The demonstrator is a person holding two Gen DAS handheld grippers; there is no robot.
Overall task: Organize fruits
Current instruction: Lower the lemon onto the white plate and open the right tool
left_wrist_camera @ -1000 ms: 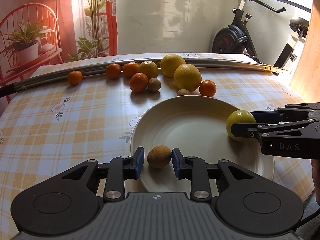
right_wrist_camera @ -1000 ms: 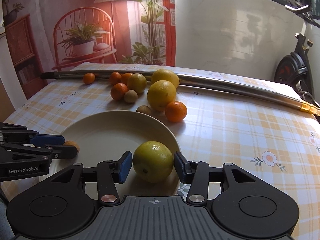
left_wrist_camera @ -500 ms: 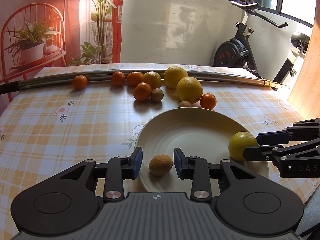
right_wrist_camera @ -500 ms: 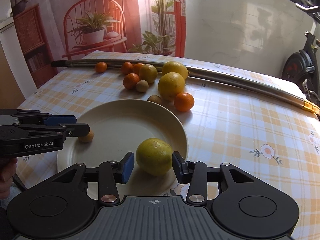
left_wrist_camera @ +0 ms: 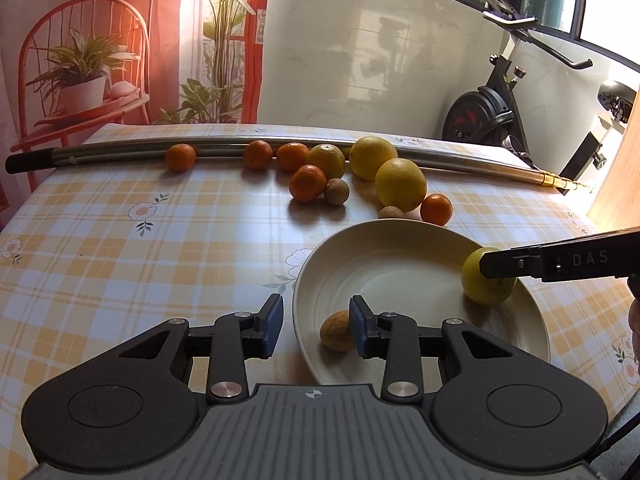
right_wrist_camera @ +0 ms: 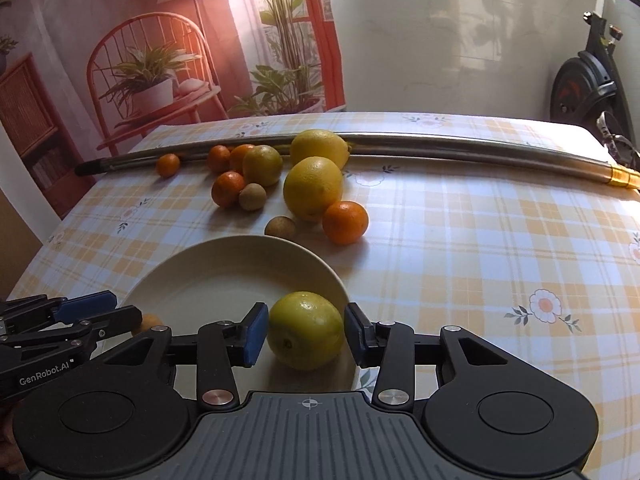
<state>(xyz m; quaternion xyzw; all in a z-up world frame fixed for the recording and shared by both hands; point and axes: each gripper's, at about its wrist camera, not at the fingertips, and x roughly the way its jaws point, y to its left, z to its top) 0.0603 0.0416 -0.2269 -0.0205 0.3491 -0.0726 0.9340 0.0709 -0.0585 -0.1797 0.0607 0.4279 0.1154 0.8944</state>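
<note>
A cream plate (left_wrist_camera: 532,316) sits at the near edge of the checked tablecloth (left_wrist_camera: 120,248), and two fruits already lie on it: a small brown fruit (left_wrist_camera: 337,336) near its 7 o'clock rim in the left wrist view and a yellow-green citrus (right_wrist_camera: 306,330) at its 5 o'clock rim in the right wrist view. The left gripper (left_wrist_camera: 316,326) has its jaws apart, the brown fruit lying just beside the right-hand pad, off-centre and not held. The right gripper (right_wrist_camera: 306,336) also stands with jaws apart, the citrus between the pads with a sliver of gap on each side. The rest of the fruit, tangerines, larger yellow citrus and two more small brown fruits, waits in a cluster at 12 o'clock beyond the plate, along a metal pole (left_wrist_camera: 120,152). The risk from here lies in pulling away: either pad could brush its round fruit and roll it over the shallow rim, the citrus especially, since it sits close to the edge. Reaching into the tight cluster could also nudge neighbours into rolling.
</note>
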